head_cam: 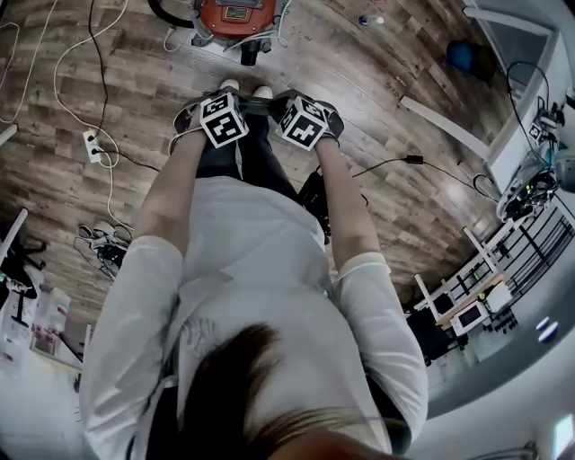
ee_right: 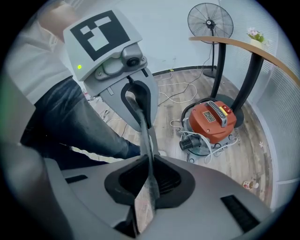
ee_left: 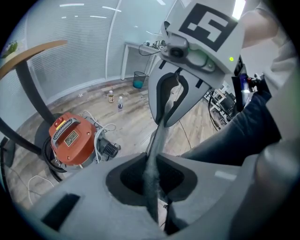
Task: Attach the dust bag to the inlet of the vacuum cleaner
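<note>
Standing over the wooden floor [head_cam: 377, 108], I hold the dust bag [ee_left: 157, 140] stretched between two claws that face each other. The left claw [ee_left: 151, 180] is all but closed, pinched on one edge of the thin grey bag. The right claw [ee_right: 149, 180] is nearly closed too, clamped on the opposite edge. The bag shows edge-on as a narrow strip in both gripper views.

The orange vacuum cleaner [head_cam: 235, 16] sits on the floor at 12 o'clock from me in the head view, well apart from the bag. In the right gripper view it lies at about 2 o'clock of that claw. A dark ribbed port [ee_right: 190, 143] on its side faces my way, and I take that for the inlet. Attachment has not begun, as I judge it.

To do this step well, I would keep both grips firm and the bag taut and flat. I would lower the two claws together so neither edge twists. The bag's opening should meet the port square-on. The white cord [ee_left: 95, 136] looped beside the machine could snag a claw, so I would come in from above.
</note>
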A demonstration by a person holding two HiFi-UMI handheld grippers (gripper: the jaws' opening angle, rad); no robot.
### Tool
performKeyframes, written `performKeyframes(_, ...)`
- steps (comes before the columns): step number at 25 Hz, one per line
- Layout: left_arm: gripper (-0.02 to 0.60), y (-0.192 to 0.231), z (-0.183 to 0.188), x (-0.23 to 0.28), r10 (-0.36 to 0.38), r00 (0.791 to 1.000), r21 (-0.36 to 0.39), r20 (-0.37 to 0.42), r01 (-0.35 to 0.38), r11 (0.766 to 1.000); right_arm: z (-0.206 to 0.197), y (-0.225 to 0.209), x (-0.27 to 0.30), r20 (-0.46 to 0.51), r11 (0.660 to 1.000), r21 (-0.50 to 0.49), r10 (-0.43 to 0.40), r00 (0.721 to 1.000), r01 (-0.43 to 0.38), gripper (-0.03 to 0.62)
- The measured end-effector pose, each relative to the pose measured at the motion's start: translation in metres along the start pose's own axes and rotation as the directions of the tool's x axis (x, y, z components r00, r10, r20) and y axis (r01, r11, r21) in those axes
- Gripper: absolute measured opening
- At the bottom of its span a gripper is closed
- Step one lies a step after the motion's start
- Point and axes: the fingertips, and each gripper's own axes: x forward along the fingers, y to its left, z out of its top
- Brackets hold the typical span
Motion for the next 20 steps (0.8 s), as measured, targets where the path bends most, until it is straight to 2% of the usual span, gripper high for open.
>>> performKeyframes(7, 0.043, 0.011, -0.009, 0.01, 0.012, 1.0, 0.02, -0.012, -0.012, 1.0, -0.001, -0.004, 0.018, 0.007, 0.999, 0.031, -0.008, 1.0, 0.007, 0.037)
performKeyframes(20, 0.044, 0.048, -0.042, 0.074, 0.014, 1.0, -0.055, -0.02, -0.015, 0.998, -0.02, -0.037, 0.091, -0.012, 0.999, -0.039, 0.029, 1.0, -0.029, 0.035)
